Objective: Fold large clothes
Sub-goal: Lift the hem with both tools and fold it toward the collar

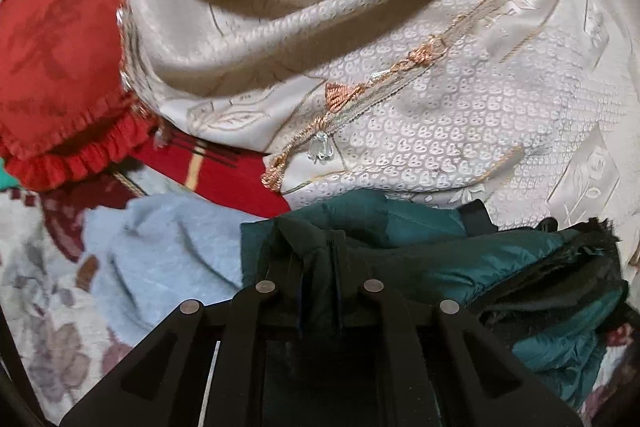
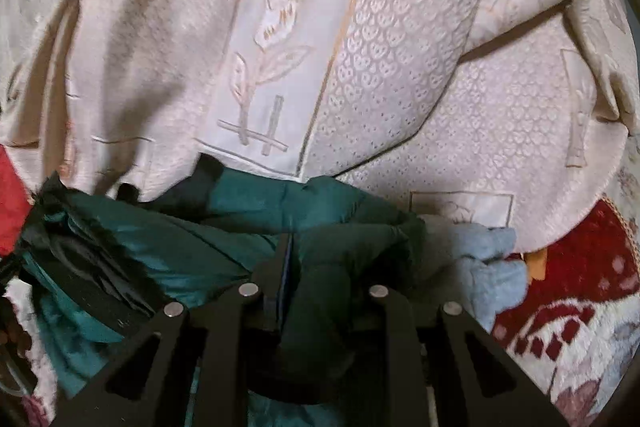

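Observation:
A dark teal padded jacket point(image 1: 460, 259) with black lining lies bunched low in both views; in the right wrist view it point(image 2: 160, 243) spreads from the centre to the left. My left gripper point(image 1: 316, 251) is shut on a fold of the jacket. My right gripper point(image 2: 292, 259) is shut on another fold of the same jacket, and teal cloth drapes over its fingers. A light blue fleece garment point(image 1: 160, 259) lies left of the jacket in the left wrist view and right of it in the right wrist view point(image 2: 480, 267).
A cream embroidered bedspread point(image 1: 400, 67) with a beaded fringe is heaped behind the jacket, also in the right wrist view point(image 2: 400, 67). A red ruffled cushion point(image 1: 60, 67) sits at the left. A red and white floral blanket point(image 2: 580, 307) lies underneath.

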Available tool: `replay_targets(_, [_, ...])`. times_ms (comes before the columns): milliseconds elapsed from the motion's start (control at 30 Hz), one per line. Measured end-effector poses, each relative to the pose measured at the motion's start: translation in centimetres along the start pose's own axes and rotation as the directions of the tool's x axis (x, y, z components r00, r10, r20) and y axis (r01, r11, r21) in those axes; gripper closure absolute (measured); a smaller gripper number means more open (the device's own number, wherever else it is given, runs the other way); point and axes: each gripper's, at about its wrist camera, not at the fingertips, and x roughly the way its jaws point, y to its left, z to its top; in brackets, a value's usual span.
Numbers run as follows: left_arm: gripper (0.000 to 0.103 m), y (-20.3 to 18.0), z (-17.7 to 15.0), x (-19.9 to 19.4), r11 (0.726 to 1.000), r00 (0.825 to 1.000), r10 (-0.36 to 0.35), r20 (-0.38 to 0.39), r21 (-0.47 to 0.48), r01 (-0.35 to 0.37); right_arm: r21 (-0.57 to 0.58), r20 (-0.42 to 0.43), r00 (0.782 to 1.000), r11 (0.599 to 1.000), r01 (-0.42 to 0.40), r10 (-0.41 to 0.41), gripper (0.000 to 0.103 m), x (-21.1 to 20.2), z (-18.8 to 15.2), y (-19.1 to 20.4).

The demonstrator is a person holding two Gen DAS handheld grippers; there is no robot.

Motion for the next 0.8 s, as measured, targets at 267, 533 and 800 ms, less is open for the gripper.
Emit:
replay_targets(267, [0.088, 1.7, 0.6, -3.4, 0.997, 0.997, -0.079, 0.019, -0.017, 0.079, -0.069, 0.022, 0.997, 0.995, 0.073, -0.072, 0.083, 3.4, 0.1, 2.1])
replay_targets(533, [0.052, 2.2, -0.5, -7.8, 0.997, 0.986, -0.070, 0.151, 0.022, 0.068, -0.036, -0.002, 0.998, 0.997, 0.069, -0.069, 0.082, 3.7, 0.5, 2.1])
replay_targets(800, [0.052, -1.8, -4.4, -2.3, 0.993, 1.000, 0.021, -0.005, 0.120, -0.021, 0.108, -0.006, 1.000, 0.994, -0.012, 0.013, 0.061, 0.3, 0.3, 0.1])
